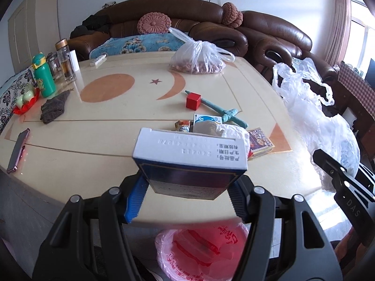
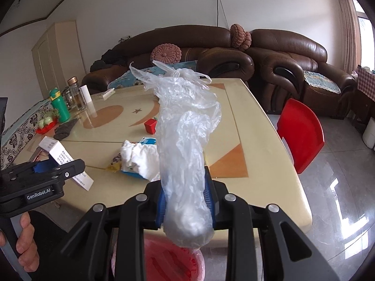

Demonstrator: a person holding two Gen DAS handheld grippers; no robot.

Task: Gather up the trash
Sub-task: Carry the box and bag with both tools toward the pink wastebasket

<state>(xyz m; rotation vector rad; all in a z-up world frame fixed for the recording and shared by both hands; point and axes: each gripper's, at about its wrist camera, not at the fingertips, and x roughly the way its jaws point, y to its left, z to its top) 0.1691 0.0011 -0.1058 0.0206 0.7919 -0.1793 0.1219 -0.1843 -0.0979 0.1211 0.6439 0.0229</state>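
One box (image 1: 187,161) between left hand-held gripper (image 1: 185,199) pads

Two grippers (image 1: 187,187) (image 2: 187,201), one box (image 1: 189,154), two clear bags (image 2: 185,140) (image 1: 199,58), one red cube (image 1: 193,100), two sofas (image 1: 164,23) (image 1: 276,37)

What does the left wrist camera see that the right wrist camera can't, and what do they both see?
Only the left view shows the pink phone and the tied bag of nuts. Only the right view shows the red chair and a hand on the left gripper's handle. Both show the table, the green bottle, the red cube, the box in the left gripper and the red-lined bin.
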